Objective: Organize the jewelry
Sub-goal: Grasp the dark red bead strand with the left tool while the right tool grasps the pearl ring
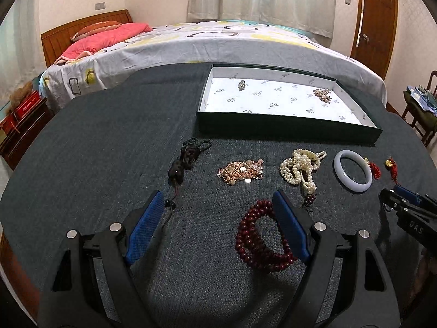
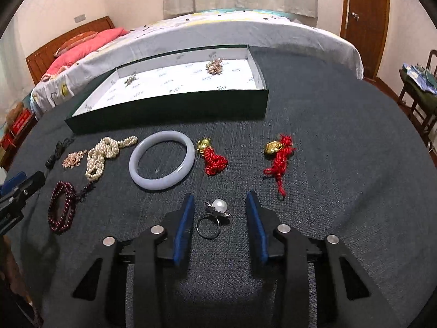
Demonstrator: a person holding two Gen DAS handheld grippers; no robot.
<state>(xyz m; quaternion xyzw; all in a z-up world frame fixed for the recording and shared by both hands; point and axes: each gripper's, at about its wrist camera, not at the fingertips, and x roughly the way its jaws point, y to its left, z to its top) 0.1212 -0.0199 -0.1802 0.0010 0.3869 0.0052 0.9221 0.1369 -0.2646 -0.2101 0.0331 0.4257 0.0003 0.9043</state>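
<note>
Fingers of both grippers spread wide; pearl ring [image 2: 214, 220] (pearl pointing away) between right fingers [image 2: 183, 227].

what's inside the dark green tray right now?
Inside the dark green tray with white printed lining: a small dark metallic brooch near the far left and a pink-gold beaded cluster brooch at the right. The near wall hides a strip of the floor behind it.

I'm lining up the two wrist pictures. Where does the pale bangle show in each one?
Left wrist view: the pale bangle lies at right of middle, right of the pearl strand.
Right wrist view: the bangle lies left of centre, again right of the pearls.
Shared landmark: the green tray behind it.
</note>
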